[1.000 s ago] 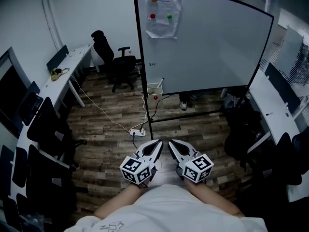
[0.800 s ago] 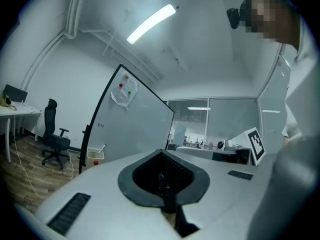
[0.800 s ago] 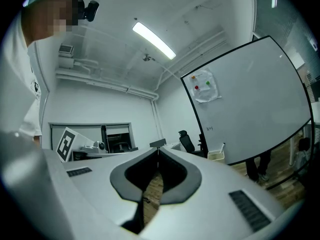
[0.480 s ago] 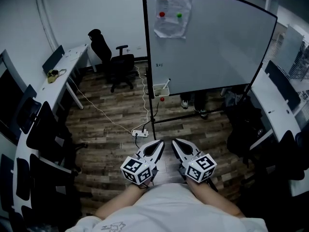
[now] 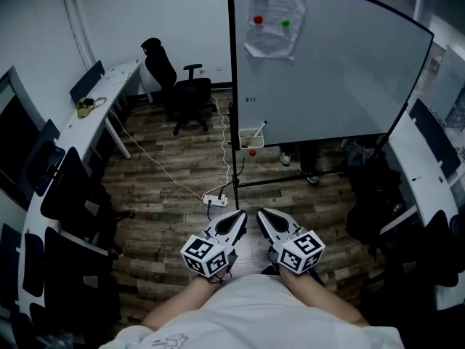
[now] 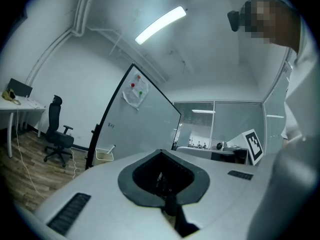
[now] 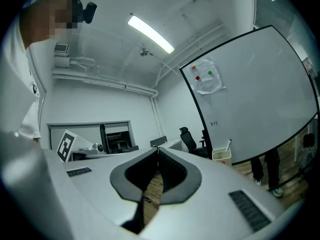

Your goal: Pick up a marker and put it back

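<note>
A marker (image 5: pixel 259 128) stands tilted in a small white box (image 5: pixel 251 138) fixed low on the left side of the whiteboard (image 5: pixel 341 78); the same marker (image 7: pixel 229 144) and box (image 7: pixel 221 155) show in the right gripper view, and the box (image 6: pixel 104 155) in the left gripper view. Both grippers hang close to my body, well short of the board. My left gripper (image 5: pixel 239 215) is shut and empty, tips touching. Beside it my right gripper (image 5: pixel 261 214) is shut too, holding nothing.
A sheet of paper (image 5: pixel 275 20) is held on the board by coloured magnets. A black office chair (image 5: pixel 182 93) stands behind the board's left. Desks (image 5: pixel 94 107) line the left and right walls. A power strip (image 5: pixel 215 201) and its cable lie on the wooden floor.
The view has shifted so the whiteboard and its box sit further right and slightly closer. Both grippers stay shut in the same place by my body.
</note>
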Demonstrator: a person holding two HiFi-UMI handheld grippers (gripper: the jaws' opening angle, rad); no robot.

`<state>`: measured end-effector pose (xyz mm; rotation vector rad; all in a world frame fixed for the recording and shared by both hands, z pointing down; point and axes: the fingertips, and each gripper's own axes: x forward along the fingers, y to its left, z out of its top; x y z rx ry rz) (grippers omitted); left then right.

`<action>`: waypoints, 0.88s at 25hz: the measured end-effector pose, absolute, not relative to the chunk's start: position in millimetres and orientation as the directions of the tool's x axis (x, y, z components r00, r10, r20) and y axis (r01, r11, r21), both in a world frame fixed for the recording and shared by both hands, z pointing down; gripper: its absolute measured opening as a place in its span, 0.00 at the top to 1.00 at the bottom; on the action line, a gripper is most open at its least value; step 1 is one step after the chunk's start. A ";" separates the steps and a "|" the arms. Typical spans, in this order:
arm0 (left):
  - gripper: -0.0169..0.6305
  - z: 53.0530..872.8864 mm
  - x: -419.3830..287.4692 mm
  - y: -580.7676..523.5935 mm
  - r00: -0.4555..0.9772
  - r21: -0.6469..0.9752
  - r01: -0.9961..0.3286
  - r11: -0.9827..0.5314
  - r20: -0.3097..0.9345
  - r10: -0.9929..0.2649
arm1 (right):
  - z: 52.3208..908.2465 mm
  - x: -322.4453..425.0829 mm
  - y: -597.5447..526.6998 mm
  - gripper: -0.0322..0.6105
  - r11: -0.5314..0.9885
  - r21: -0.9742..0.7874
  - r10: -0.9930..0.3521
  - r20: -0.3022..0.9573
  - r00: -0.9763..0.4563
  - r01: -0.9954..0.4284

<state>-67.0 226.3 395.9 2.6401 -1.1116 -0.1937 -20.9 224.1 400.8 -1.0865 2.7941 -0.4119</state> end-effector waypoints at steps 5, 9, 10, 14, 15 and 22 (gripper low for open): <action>0.97 395.0 -69.2 196.0 0.667 0.291 -0.709 -0.642 -0.017 -0.744 | 395.4 -23.9 189.6 0.93 0.734 -0.285 -0.647 -0.019 -0.762 -0.616; 0.97 398.9 -70.4 167.4 0.636 0.299 -0.732 -0.612 -0.020 -0.771 | 398.7 -25.1 158.8 0.93 0.758 -0.279 -0.616 -0.007 -0.788 -0.590; 0.97 400.1 -70.1 159.2 0.629 0.301 -0.738 -0.604 -0.021 -0.777 | 399.8 -24.8 150.3 0.93 0.762 -0.281 -0.609 -0.004 -0.793 -0.584; 0.97 404.8 -63.5 125.5 0.610 0.309 -0.750 -0.585 -0.020 -0.792 | 404.1 -19.8 116.4 0.93 0.776 -0.277 -0.588 0.008 -0.809 -0.567; 0.97 406.2 -61.6 116.2 0.605 0.312 -0.752 -0.580 -0.020 -0.796 | 405.4 -17.4 107.0 0.93 0.778 -0.278 -0.584 0.010 -0.812 -0.563; 0.97 411.4 -40.6 55.0 0.574 0.325 -0.772 -0.546 -0.011 -0.819 | 410.1 5.7 44.0 0.93 0.790 -0.286 -0.560 0.022 -0.828 -0.542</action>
